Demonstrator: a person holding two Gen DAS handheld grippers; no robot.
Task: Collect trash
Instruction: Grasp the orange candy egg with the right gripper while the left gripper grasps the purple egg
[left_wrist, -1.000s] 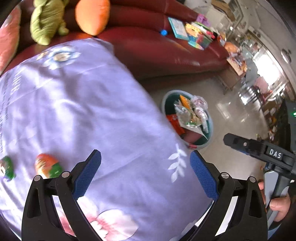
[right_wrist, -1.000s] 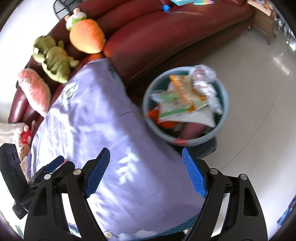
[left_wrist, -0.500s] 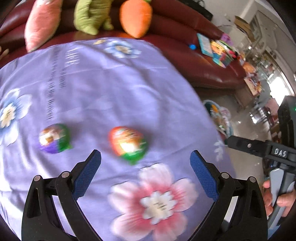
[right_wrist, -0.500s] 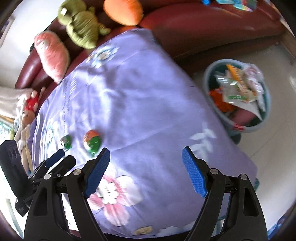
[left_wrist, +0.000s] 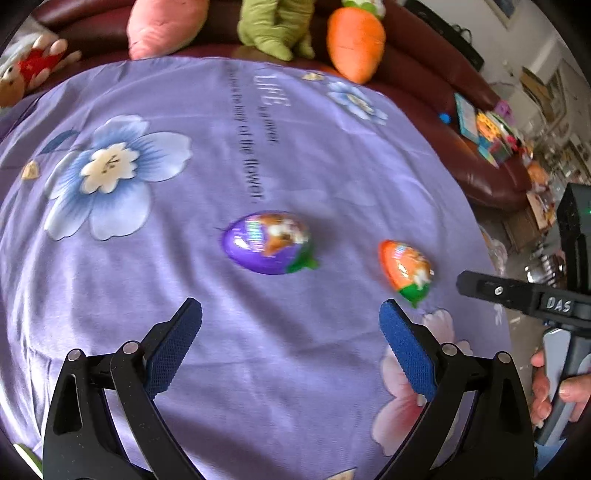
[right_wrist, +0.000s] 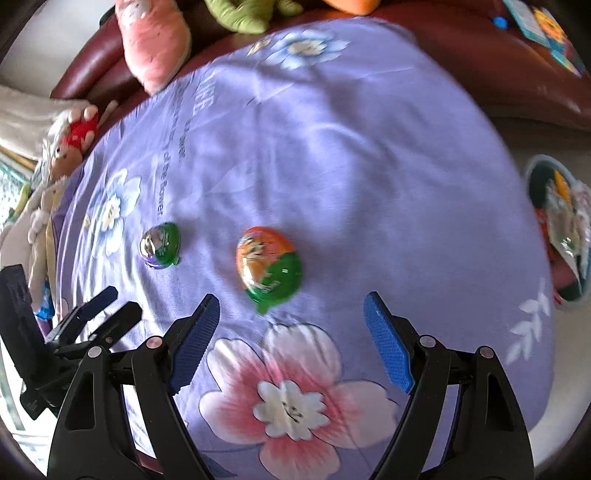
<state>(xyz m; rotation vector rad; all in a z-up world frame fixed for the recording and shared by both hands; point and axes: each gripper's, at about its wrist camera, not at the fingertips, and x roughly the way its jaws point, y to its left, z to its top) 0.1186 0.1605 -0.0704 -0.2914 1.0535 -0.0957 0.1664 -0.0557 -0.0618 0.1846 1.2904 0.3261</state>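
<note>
Two egg-shaped plastic packs lie on a purple floral cloth (left_wrist: 332, 177). The purple-and-green egg (left_wrist: 267, 242) lies just ahead of my open, empty left gripper (left_wrist: 290, 325); it also shows in the right wrist view (right_wrist: 160, 245). The orange-and-green egg (right_wrist: 267, 267) lies just ahead of my open, empty right gripper (right_wrist: 291, 317); in the left wrist view it (left_wrist: 406, 267) lies near my right fingertip. The trash bin (right_wrist: 557, 229), full of wrappers, stands on the floor off the cloth's right edge.
A dark red sofa (left_wrist: 480, 162) runs behind the cloth with plush toys: pink (left_wrist: 162, 22), green (left_wrist: 273, 26), orange carrot (left_wrist: 354, 40). Books and toys (left_wrist: 484, 133) lie on the sofa's right part. The right gripper's body (left_wrist: 535, 299) shows at the left view's right edge.
Both grippers swung left, away from the bin, over the cloth and closer to it. The two eggs now lie right in front of the jaws. Both stayed open.
</note>
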